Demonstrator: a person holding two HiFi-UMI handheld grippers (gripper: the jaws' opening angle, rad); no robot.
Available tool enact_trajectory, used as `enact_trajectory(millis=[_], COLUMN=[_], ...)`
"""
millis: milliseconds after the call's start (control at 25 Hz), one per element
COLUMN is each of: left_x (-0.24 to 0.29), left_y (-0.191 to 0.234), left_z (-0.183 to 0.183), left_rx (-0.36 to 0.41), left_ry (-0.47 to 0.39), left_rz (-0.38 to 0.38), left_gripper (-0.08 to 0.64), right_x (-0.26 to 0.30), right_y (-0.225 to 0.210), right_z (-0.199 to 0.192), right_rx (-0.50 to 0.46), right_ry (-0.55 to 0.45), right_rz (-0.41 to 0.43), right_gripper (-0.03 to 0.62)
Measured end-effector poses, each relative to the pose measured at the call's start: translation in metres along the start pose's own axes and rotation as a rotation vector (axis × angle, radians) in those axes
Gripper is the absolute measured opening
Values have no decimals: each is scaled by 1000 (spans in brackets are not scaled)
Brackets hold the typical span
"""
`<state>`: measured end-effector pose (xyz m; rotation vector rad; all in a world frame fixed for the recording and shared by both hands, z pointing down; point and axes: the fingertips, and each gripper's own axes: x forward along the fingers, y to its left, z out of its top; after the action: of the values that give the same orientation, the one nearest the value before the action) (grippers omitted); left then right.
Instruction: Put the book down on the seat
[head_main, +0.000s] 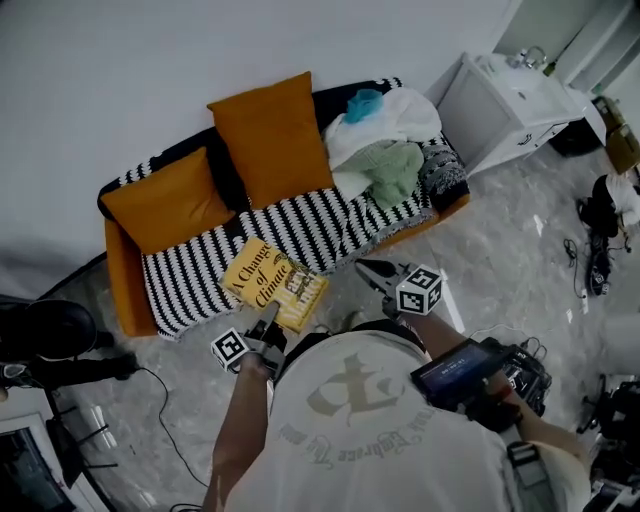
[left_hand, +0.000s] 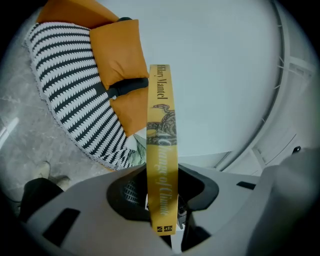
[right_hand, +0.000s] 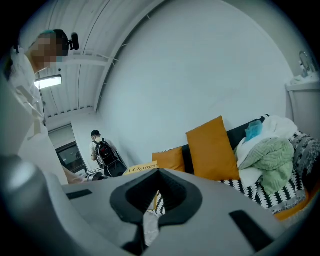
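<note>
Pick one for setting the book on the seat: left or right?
Left, likely. The left gripper is clamped on the yellow book, close to the striped seat; the right gripper is shut and empty.

Head view from above the person (head_main: 380, 430), looking steeply down over the whole sofa (head_main: 190, 275), left gripper view close along the book (left_hand: 162, 150) toward the wall (left_hand: 225, 75), right gripper view low, facing the sofa, all sharing the orange cushions (head_main: 275, 135).
</note>
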<state>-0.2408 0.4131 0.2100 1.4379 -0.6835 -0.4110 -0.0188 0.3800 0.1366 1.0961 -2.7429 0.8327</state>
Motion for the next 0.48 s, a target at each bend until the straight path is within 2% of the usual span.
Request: enact_trajectory(millis=[240, 480], left_x=[-4, -6], left_y=[9, 7], left_z=[9, 12], left_rx=[-1, -12], left_ry=[-33, -88], left_rz=[36, 36], left_gripper=[145, 144], right_x=[12, 29], right_y=[-4, -16], right_z=[9, 3], right_rx=[-21, -17], right_ry=[14, 54], right_rz=[30, 76], right_gripper=[14, 14])
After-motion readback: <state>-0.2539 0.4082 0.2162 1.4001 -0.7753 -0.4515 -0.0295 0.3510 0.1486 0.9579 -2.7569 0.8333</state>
